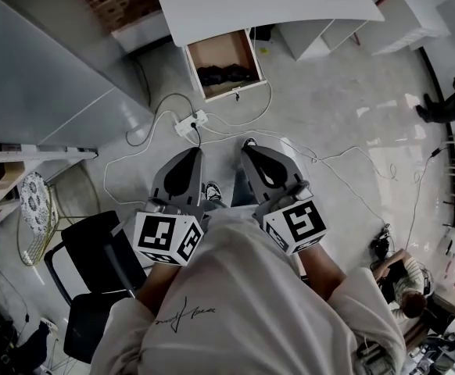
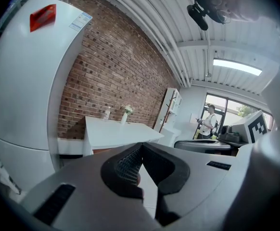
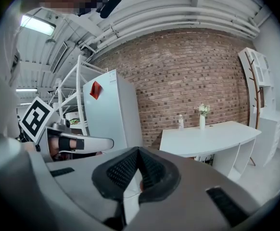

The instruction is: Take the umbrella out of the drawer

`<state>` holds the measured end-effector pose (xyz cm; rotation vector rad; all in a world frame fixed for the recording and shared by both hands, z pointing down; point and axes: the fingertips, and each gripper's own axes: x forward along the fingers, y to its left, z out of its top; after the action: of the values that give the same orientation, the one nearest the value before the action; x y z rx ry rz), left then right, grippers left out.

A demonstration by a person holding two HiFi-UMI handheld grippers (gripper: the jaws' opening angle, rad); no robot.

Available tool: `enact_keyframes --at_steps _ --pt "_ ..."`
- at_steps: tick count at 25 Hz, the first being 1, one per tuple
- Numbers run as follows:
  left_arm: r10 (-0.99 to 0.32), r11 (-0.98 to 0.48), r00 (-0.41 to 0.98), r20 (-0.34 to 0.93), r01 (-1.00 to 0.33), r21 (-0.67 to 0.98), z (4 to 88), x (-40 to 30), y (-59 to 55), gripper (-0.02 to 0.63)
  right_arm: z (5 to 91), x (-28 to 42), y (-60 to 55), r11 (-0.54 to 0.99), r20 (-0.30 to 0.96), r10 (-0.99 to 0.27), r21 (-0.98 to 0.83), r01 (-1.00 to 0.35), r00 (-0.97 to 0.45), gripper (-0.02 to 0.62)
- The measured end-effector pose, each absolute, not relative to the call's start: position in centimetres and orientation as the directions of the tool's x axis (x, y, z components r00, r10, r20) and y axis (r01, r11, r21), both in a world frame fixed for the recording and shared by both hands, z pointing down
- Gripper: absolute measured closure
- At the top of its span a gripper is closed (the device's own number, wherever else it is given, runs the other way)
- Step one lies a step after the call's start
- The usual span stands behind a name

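The umbrella (image 1: 226, 74) lies in the open drawer (image 1: 220, 49) under the desk (image 1: 274, 2). The fridge (image 1: 40, 76) stands to its left. A power strip (image 1: 190, 123) lies on the floor between the drawer and the left gripper (image 1: 193, 153) and right gripper (image 1: 248, 150), which are side by side.

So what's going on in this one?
A person stands holding a gripper in each hand, with the left claw and right claw both shut and empty. Ahead, the drawer under the white table is open, and the dark umbrella lies inside. Neither claw has reached it yet.
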<state>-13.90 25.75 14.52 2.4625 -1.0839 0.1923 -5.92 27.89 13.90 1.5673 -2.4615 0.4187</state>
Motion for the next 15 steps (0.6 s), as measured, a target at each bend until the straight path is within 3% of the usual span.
enact_keyframes --at_steps 15 --pt "-0.727 -0.517 0.604 0.326 -0.794 0.320 14.4 -5.7 16.7 0.589 15.4 2.7 17.5 0.491 0.361 -0.775 -0.171 -0.854 -0.518 0.580"
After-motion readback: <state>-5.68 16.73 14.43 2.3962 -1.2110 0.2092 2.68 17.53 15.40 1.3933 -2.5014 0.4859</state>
